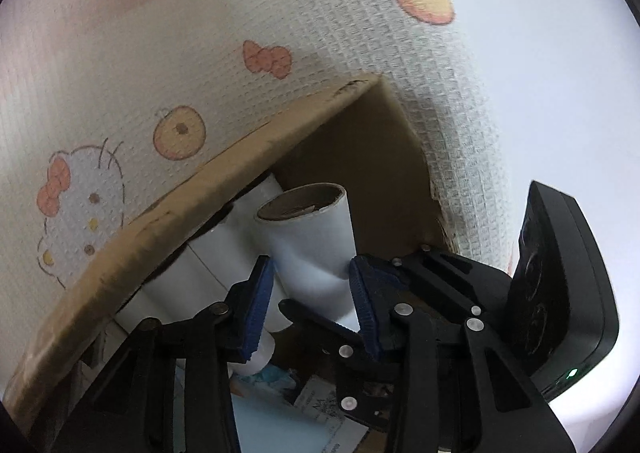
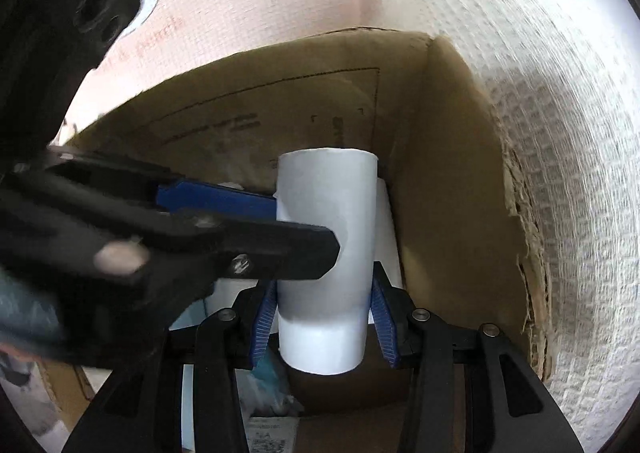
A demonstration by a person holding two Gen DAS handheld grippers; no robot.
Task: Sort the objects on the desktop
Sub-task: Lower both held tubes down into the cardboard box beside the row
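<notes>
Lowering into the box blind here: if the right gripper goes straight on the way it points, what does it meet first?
Likely the white rolls already in the cardboard box, just past the white paper roll that the right gripper holds; depth is unclear.

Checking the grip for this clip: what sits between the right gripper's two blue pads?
In the right wrist view, the white paper-wrapped roll stands between the right gripper pads, over the brown cardboard box.

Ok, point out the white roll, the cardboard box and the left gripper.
white roll (image 2: 326,249), right wrist view, middle of its side.
cardboard box (image 2: 452,157), right wrist view, inner right wall.
left gripper (image 1: 312,305), left wrist view, midway between the blue pads.
</notes>
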